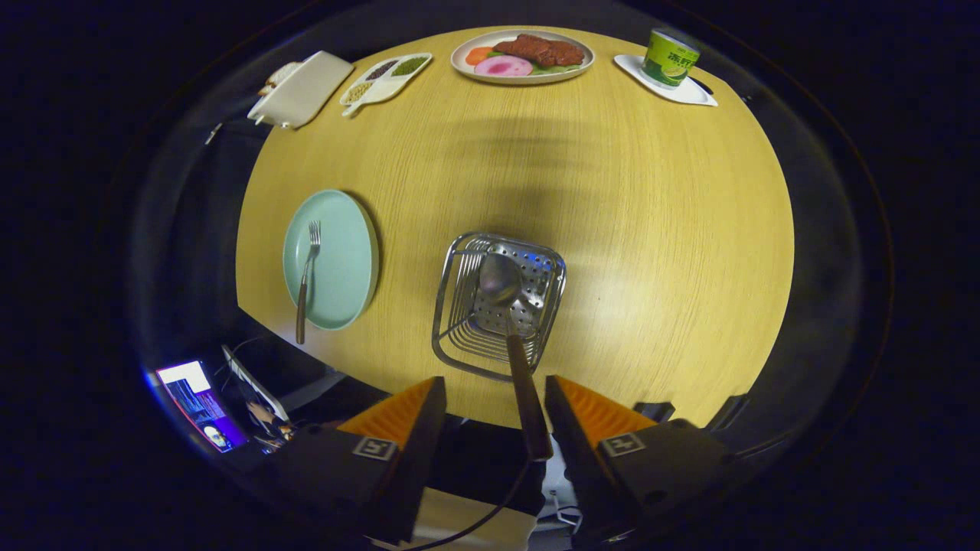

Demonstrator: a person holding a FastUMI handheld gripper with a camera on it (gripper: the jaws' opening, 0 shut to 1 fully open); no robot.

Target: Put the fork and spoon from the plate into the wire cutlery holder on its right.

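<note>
My handheld two-finger gripper (495, 379), hardware look only. Two wedge-shaped fingers (398, 413), each tapering to a blunt, squared tip, flat on the inner side. The slanted top faces carry fine parallel ribs running crosswise. The fingers are parted, with a wide gap between the tips.

Behind each finger sits a black, matte, blocky carrier (674, 459) with chamfered edges. Each carrier has one small square white marker tag with a black pattern: left tag (375, 448), right tag (622, 444). There's a small round recess (654, 496) on the right carrier; can't tell if it's a screw or a hole. A thin dark cable (475, 524) curves under the gap between the carriers.
</note>
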